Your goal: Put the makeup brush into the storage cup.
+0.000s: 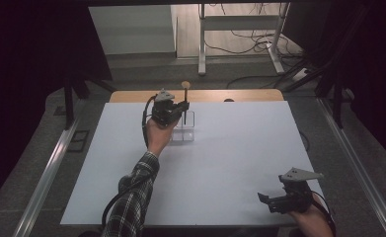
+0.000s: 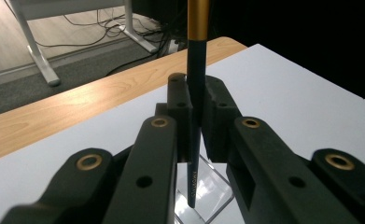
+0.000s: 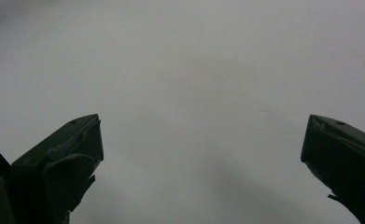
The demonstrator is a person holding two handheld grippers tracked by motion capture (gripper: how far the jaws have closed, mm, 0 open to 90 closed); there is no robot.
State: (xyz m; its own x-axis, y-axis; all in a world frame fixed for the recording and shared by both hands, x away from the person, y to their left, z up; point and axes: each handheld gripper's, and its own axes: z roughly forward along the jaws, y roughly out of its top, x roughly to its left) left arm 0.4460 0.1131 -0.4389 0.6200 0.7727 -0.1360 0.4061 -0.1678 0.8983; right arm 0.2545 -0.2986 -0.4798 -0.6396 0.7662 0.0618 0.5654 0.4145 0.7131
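The slim makeup brush with a dark handle, gold ferrule and round tan head point(image 1: 185, 101) stands upright at the far middle of the table, its handle clamped between the two black jaws of the left gripper point(image 1: 184, 106). In the left gripper view, the jaws are drawn narrow against the handle point(image 2: 196, 107) from both sides; the gold ferrule rises above them and the tapered lower end points down. That lower end hangs inside or directly over the clear, square, transparent plastic holder point(image 1: 185, 129); whether the tip touches the holder's base cannot be told. In the left gripper view the holder's clear edge point(image 2: 217, 196) shows just beneath the jaws.

The holder sits on the white rectangular table sheet point(image 1: 220, 163), near its far edge. The person's left hand point(image 1: 157, 133) grips the left gripper's body; a plaid sleeve point(image 1: 134, 197) covers the forearm, and a black cable point(image 1: 145, 121) loops from the gripper.

The right gripper point(image 1: 267, 199) is at the near right corner of the sheet, well apart from the brush. In the right gripper view its jaws stand wide, nothing between them, over bare white surface.

Beyond the sheet, a strip of light wooden tabletop point(image 1: 131, 96) shows.
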